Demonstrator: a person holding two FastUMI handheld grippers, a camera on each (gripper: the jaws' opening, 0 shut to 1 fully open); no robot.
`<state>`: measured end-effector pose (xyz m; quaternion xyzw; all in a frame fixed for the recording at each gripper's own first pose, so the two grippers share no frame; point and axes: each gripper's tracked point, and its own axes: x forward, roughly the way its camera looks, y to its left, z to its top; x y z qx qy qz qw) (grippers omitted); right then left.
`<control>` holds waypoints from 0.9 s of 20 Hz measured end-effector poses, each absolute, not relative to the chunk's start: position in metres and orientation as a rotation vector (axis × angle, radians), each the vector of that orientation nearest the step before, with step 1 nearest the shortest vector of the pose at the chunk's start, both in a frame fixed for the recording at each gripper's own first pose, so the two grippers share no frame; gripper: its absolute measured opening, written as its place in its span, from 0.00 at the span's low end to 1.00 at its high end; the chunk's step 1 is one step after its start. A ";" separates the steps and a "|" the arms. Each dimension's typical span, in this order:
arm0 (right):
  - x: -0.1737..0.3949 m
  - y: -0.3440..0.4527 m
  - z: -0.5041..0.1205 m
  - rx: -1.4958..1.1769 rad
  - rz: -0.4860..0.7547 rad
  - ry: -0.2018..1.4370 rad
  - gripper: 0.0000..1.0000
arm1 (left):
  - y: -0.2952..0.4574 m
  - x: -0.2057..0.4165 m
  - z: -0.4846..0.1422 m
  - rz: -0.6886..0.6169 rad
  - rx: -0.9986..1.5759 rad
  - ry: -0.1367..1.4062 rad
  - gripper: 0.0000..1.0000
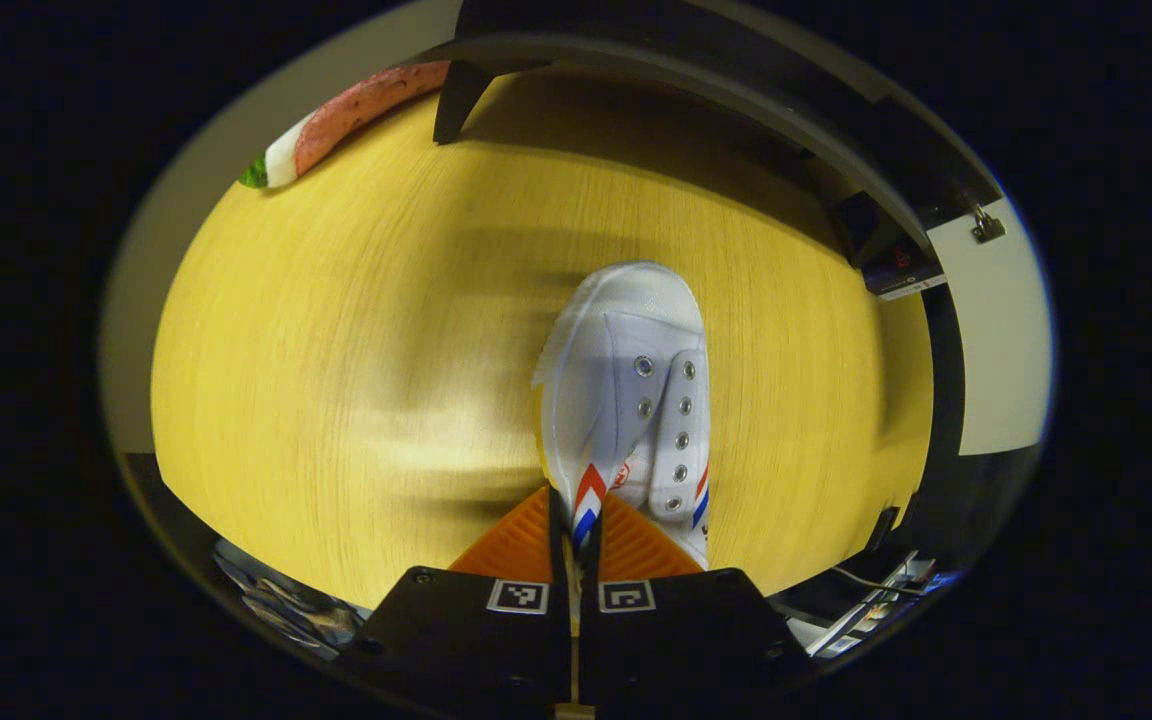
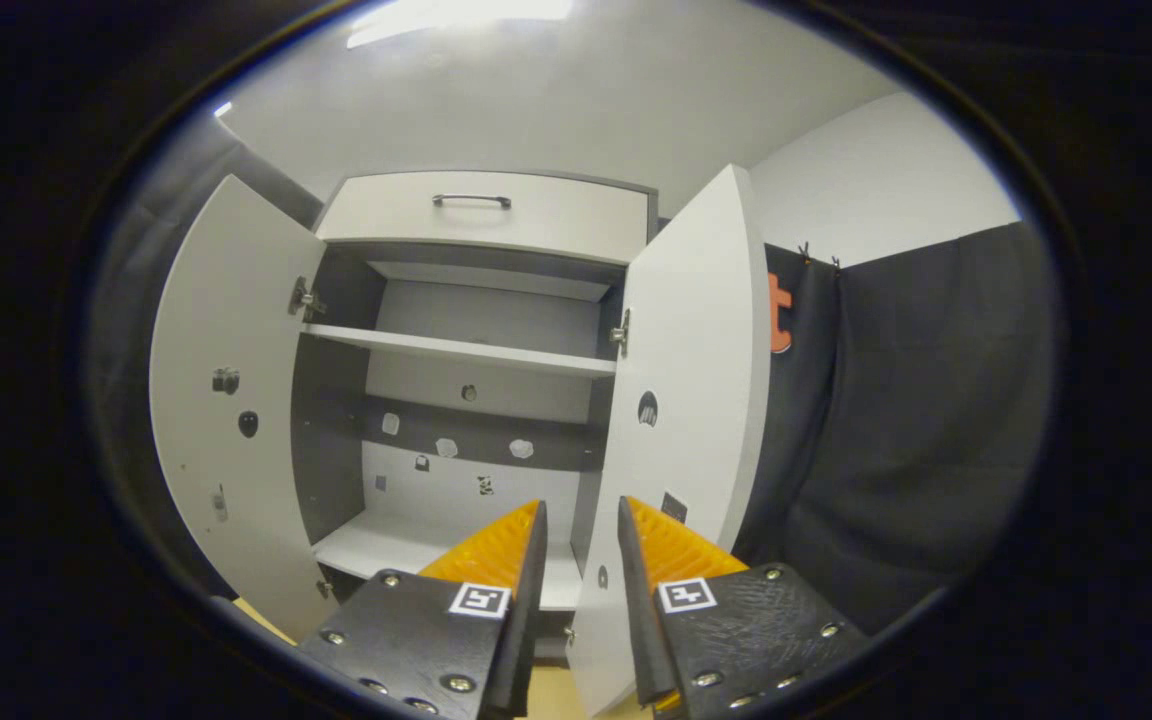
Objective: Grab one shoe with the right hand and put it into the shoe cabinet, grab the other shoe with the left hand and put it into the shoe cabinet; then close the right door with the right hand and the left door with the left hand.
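Fingers (image 1: 548, 540) of left gripper (image 1: 576, 545) pinch shoe (image 1: 628, 390) heel.

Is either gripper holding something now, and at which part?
The left gripper pinches the white canvas shoe at its rear edge with the red-blue stripes. The right gripper holds nothing.

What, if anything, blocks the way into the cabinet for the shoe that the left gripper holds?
Nothing visible does. In the right gripper view both doors, left door and right door, stand open and the shelves look bare. The left gripper pinches the white shoe above the wooden floor.
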<state>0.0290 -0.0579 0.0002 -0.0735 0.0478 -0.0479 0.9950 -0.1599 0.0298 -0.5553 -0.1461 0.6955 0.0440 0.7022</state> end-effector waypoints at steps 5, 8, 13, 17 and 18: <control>0.028 -0.058 -0.007 -0.128 -0.087 0.105 0.40 | 0.037 -0.139 -0.506 0.038 -0.305 1.423 0.04; 0.026 -0.059 -0.008 -0.125 -0.089 0.101 0.40 | 0.034 -0.109 -0.456 -0.010 -0.289 1.327 0.04; 0.021 -0.070 -0.006 -0.110 -0.111 0.093 0.40 | 0.029 -0.044 -0.373 -0.080 -0.275 1.145 0.04; 0.017 -0.082 -0.001 -0.094 -0.143 0.086 0.40 | 0.022 0.017 -0.322 -0.130 -0.250 1.006 0.04; 0.016 -0.085 0.000 -0.088 -0.148 0.081 0.40 | 0.022 0.034 -0.312 -0.137 -0.241 0.974 0.04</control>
